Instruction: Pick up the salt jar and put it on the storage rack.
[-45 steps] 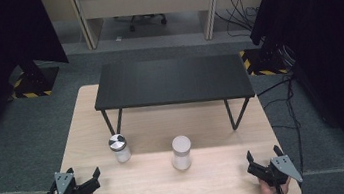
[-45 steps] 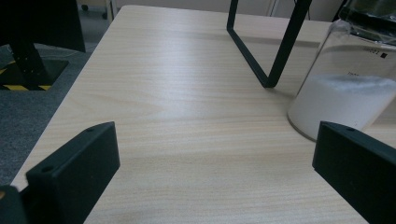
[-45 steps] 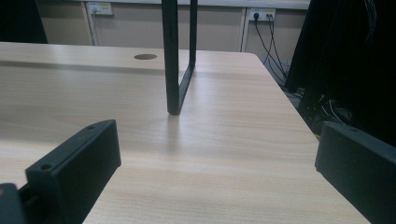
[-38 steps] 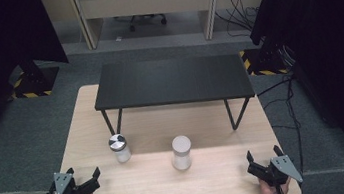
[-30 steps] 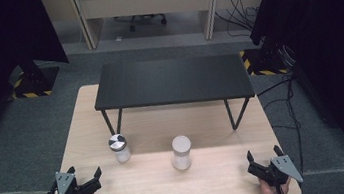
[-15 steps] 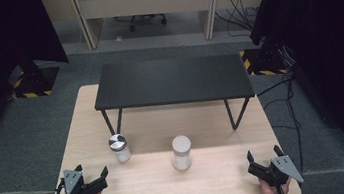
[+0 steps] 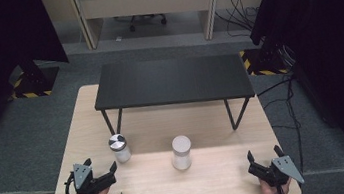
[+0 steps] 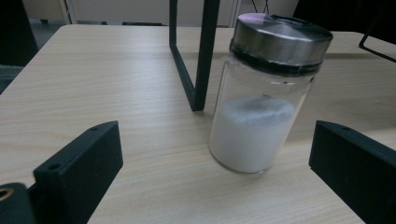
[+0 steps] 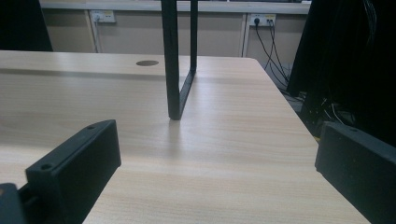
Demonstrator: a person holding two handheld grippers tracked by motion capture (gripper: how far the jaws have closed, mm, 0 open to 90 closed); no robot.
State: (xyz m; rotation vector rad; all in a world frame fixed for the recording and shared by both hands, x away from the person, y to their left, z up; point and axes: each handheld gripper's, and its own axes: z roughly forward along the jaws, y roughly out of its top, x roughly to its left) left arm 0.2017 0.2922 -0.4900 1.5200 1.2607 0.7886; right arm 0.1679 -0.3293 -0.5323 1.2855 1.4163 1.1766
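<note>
Glass jar [image 8: 261, 107] with white powder stood on the bench [image 7: 221, 181], just ahead of my left hand-held gripper [image 7: 100, 173], jaws apart. I judged I should close low on the glass. My right hand-held gripper [image 7: 264, 154] waited, jaws apart.

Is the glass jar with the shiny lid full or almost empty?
About half full. In the left gripper view, the glass jar stands upright with white powder filling its lower half; the silver lid is on.
</note>
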